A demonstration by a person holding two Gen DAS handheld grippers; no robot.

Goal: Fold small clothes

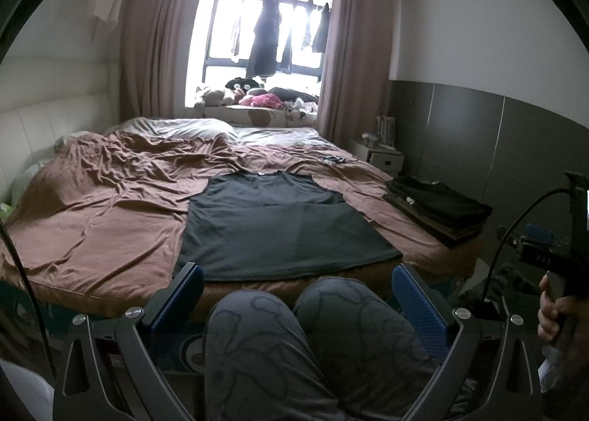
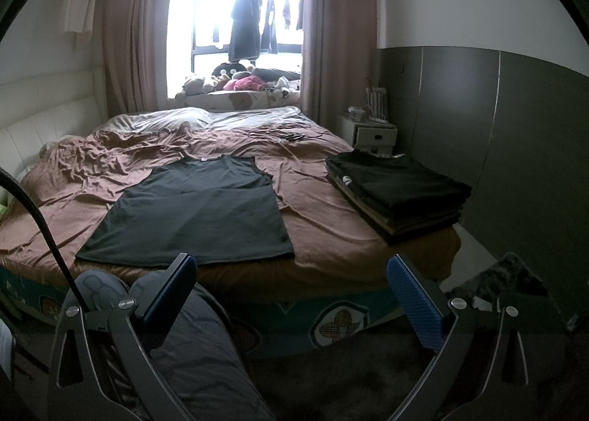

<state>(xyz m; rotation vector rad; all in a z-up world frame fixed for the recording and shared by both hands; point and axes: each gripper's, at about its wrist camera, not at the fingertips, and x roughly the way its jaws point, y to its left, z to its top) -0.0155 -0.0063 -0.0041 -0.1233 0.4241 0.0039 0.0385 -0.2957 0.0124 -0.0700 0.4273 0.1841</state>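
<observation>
Lying flat on the brown sheet (image 1: 92,222), a dark grey sleeveless top (image 1: 279,225) is spread out near the foot of the bed (image 2: 331,270), neck toward the window (image 1: 265,27) and hem toward the person. It looks smooth and unfolded, both armholes showing.

The left gripper (image 1: 298,295) hangs short of the bed edge, above the person's knees (image 1: 313,329) in patterned grey trousers. Its blue-padded fingers (image 1: 416,307) stand wide apart and hold nothing. The top's hem lies just beyond the fingertips, apart from them.

The right gripper (image 2: 291,288) is also spread wide and empty, held over the floor before the bed's foot. In its view the top (image 2: 198,214) sits ahead and to the left, and one knee (image 2: 191,340) shows beside the left finger.

A stack of folded dark clothes (image 2: 397,189) rests on the bed's right side, well apart from the top. In the left view the right hand (image 1: 552,314) grips its tool's handle at the frame's edge, a black cable (image 1: 515,222) arching above it.

Farther back, the sheet is rumpled toward a white headboard (image 1: 48,108). Plush toys (image 1: 254,97) sit on the sill, clothes (image 1: 265,38) hang in the window between pink curtains (image 1: 154,34), and a white nightstand (image 2: 371,133) stands by the grey wall.
</observation>
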